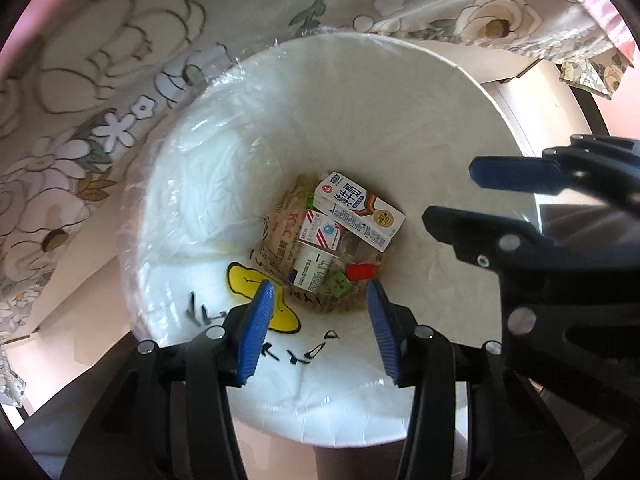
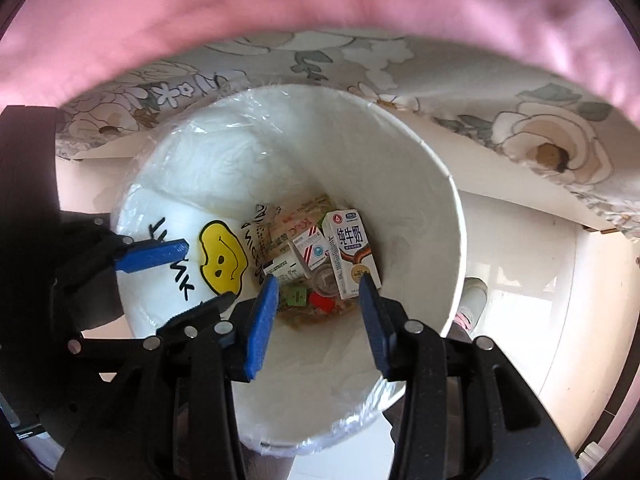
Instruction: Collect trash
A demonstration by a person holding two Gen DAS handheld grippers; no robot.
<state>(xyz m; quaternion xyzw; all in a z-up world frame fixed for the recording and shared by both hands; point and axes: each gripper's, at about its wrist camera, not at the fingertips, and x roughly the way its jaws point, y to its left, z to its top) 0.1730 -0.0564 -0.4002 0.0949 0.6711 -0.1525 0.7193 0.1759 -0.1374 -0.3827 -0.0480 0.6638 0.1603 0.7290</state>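
Left wrist: empty tongs (image 1: pixel 320 300) over bin (image 1: pixel 440 92), milk carton (image 1: pixel 358 210) inside.

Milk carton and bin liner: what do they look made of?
Milk carton: looks like coated paperboard, with sharp folded edges and glossy print. Bin liner: thin clear plastic film, judging by its crinkles and sheen.

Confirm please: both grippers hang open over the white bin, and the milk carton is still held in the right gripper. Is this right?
One detail is wrong. The milk carton is not held: it lies at the bottom of the white bin among other trash, as the right wrist view shows. The right gripper is open with nothing between its fingers, and the left gripper is open too.
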